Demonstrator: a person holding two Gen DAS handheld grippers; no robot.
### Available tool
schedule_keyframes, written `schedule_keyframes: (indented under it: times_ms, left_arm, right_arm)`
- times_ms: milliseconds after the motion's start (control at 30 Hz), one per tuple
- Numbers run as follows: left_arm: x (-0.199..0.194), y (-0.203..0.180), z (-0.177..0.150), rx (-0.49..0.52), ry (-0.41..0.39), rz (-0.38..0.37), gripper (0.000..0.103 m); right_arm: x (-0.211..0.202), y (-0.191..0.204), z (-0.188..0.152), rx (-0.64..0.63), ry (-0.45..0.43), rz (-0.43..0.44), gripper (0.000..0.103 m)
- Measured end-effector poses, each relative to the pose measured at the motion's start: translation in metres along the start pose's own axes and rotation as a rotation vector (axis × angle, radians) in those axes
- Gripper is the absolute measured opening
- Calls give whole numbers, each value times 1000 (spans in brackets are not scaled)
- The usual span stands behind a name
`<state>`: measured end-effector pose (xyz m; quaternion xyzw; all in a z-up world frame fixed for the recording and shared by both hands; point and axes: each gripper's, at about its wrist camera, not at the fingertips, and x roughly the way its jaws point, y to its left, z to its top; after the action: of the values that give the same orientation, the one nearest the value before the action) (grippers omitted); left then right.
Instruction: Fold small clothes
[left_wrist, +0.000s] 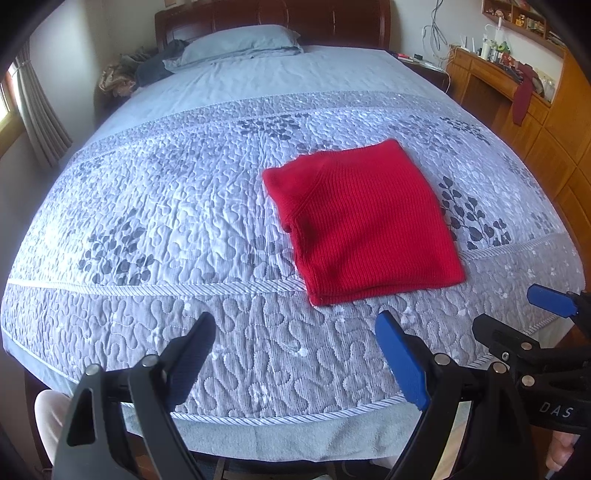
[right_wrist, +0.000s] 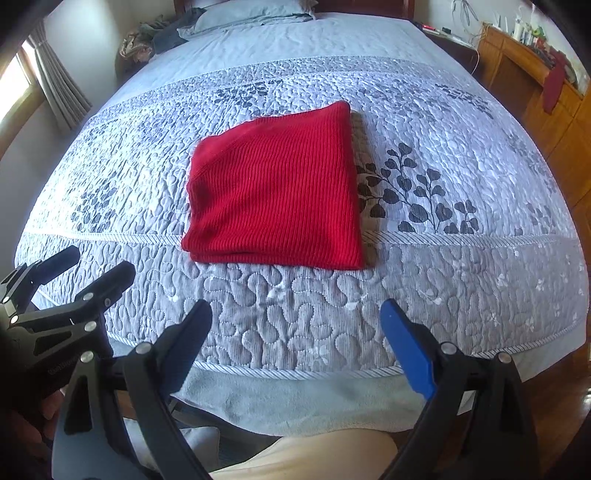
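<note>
Red knit garment (left_wrist: 364, 221) folded on quilt (left_wrist: 184, 206), well ahead of both spread, empty hand-held grippers

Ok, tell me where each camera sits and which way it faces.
Left wrist: on the left tool, angled down over the bed's foot at the folded red sweater; the right tool shows at right.
Right wrist: on the right tool, same downward aim; the left tool shows at left.
Both share the sweater, quilt, pillow.
</note>
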<state>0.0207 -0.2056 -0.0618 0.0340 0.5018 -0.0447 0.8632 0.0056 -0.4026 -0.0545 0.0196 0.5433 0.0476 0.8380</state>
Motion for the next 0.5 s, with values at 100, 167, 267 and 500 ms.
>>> schedule_keyframes:
  times_ms: [100,167,267,500]
  left_arm:
    - [1,0,0,-1,2,-1,88]
    - [2,1,0,-1,4,0,88]
    - [3,1,0,-1,6,1,88]
    - [4,1,2,-1,3,5,88]
  right_arm:
    - [2,-1,0,3,4,2,92]
    - [3,-1,0,3,4,1,92]
    - [4,-2,1,4,5,5,92]
    - [8,-5,3,8,8,6,92]
